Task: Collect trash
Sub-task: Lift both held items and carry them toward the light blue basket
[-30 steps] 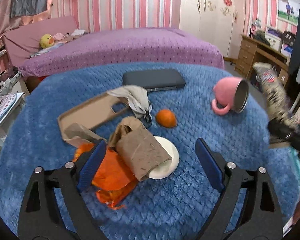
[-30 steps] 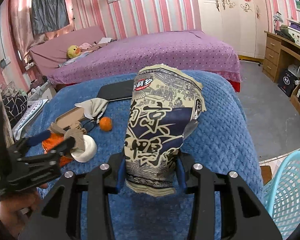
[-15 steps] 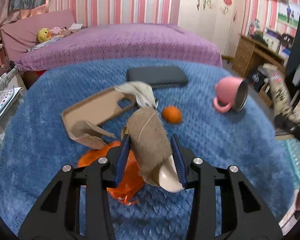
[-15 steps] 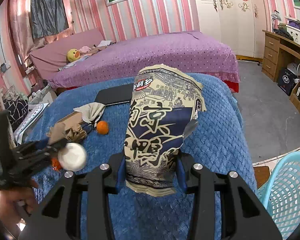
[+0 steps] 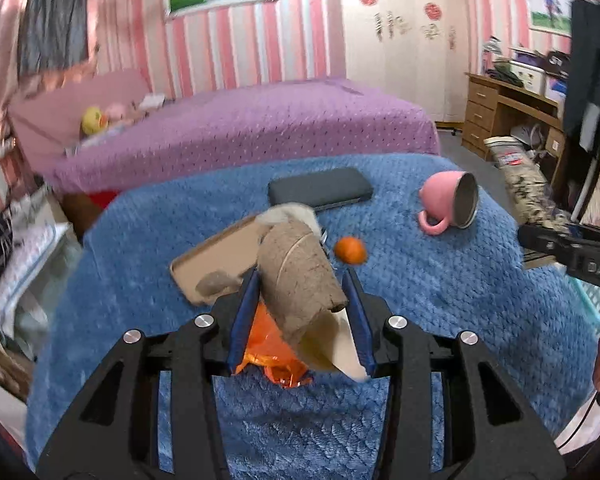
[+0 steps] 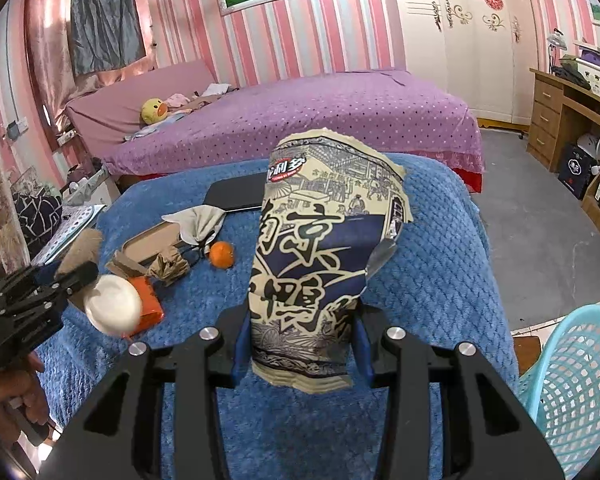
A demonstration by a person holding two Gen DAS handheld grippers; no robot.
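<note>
- The left gripper (image 5: 302, 320) is at 6 o'clock of the left wrist view; its blue pads (image 5: 244, 320) press on a crushed brown paper cup with a white inside (image 5: 300, 280), lifted above the blue quilted cover (image 5: 420, 300). The jaws have just been closing, and the cup is between them.
- The right gripper (image 6: 300, 340) is at 6 o'clock of the right wrist view, clamped narrow around the lower part of a crumpled snack bag with dark blue and cream print (image 6: 324, 240), which stands upright.
- Below the cup lies a crumpled orange plastic wrapper (image 5: 272, 352) on the cover.
- At 10 o'clock of the cup is a flat brown cardboard tray (image 5: 216, 260), with a torn brown paper piece (image 5: 216, 282) on it.
- A small round orange fruit (image 5: 351, 250) lies just at 1 o'clock of the cup.
- A pale grey cloth pouch (image 6: 202, 220) rests on the far end of the tray.
- At 2 o'clock a pink mug with a metal inside (image 5: 450, 206) lies on its side.
- At 12 o'clock, behind the pouch, lies a flat dark grey case (image 5: 320, 192).
- A light blue plastic mesh basket (image 6: 572, 380) stands at 4 o'clock of the right wrist view, beside the cover's edge.
- Farthest is a bed with a purple dotted spread (image 5: 240, 128).
</note>
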